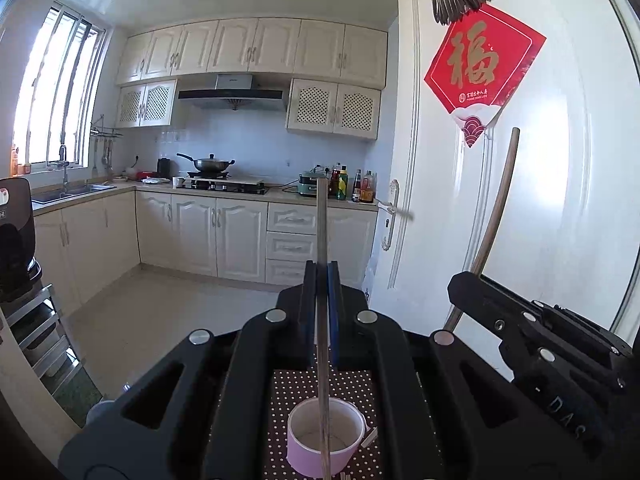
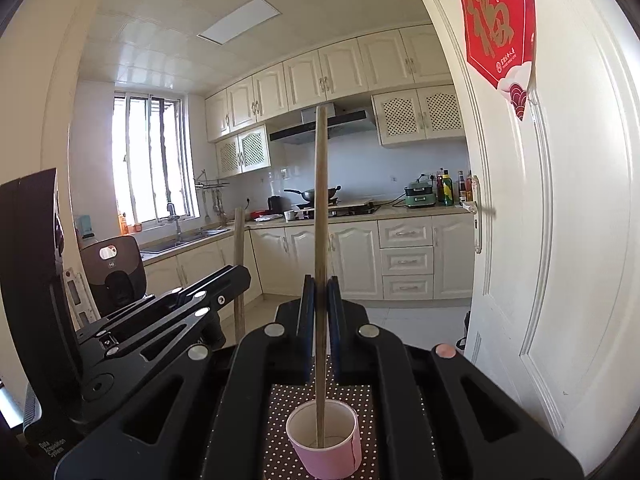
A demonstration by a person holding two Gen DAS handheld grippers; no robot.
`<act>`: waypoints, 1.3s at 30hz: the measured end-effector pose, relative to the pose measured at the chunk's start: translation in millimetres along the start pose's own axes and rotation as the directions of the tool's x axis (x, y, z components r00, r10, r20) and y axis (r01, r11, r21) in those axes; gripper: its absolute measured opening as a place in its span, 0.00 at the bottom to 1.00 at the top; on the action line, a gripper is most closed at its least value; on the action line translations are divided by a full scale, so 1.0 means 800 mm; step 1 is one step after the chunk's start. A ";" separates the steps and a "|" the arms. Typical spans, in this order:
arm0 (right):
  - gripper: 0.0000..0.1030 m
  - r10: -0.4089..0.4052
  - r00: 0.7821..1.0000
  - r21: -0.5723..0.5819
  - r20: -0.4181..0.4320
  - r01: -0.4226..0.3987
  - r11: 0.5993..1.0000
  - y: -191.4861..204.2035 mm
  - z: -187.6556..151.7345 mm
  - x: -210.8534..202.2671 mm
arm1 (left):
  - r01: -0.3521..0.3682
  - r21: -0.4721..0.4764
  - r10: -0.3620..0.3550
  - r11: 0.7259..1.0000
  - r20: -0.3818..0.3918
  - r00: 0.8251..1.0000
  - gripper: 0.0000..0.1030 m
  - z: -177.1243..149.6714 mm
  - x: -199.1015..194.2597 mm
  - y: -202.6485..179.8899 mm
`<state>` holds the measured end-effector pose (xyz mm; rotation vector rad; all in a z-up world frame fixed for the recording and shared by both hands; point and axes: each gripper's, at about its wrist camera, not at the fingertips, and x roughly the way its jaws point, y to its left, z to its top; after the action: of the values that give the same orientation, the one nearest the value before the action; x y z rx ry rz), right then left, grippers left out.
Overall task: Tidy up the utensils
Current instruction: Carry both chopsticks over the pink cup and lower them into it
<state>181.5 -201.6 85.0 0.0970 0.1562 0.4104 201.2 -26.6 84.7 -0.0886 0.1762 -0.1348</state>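
Holding one chopstick apiece, both tongs are clamped narrow on their sticks above a pink paper cup on a brown dotted mat. The left tongs (image 1: 322,280) grip a grey chopstick (image 1: 322,232) near its middle; its long axis runs upright, the top rising toward the kitchen counter in the background and the lower end reaching down into or across the pink cup (image 1: 326,436), seen through the gap in the tool body. The right tongs (image 2: 320,296) pinch a wooden chopstick (image 2: 320,200) the same way, upright, with its lower end seemingly inside the cup (image 2: 324,438). Judging by both wrist views, the cup lies directly below and behind the fingertips, so the coming move likely turns on each stick staying vertical over the cup mouth. Neither hand looks clearly nearer. The mat (image 2: 280,420) is mostly hidden by the black tool bodies, and whether either tip touches the cup floor cannot be told. Any other utensils and the worktop itself are out of view
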 end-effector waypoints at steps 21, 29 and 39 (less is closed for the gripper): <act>0.05 0.009 0.997 0.034 -0.071 -0.006 0.999 -0.029 -0.030 0.061 | -0.050 -0.013 0.051 0.999 0.049 0.998 0.06 0.007 0.070 0.006; 0.05 0.030 0.992 0.080 -0.125 -0.020 0.997 -0.037 -0.042 0.081 | -0.061 -0.010 0.061 0.998 -0.024 0.998 0.06 -0.030 0.106 0.016; 0.06 0.012 0.983 0.071 -0.182 0.001 0.997 -0.036 -0.056 0.095 | -0.067 0.005 0.067 0.998 -0.103 0.992 0.06 -0.065 0.121 0.021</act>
<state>254.0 -194.2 27.7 0.1297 0.3514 0.4195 288.4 -27.3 15.7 -0.0742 0.2818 -0.0729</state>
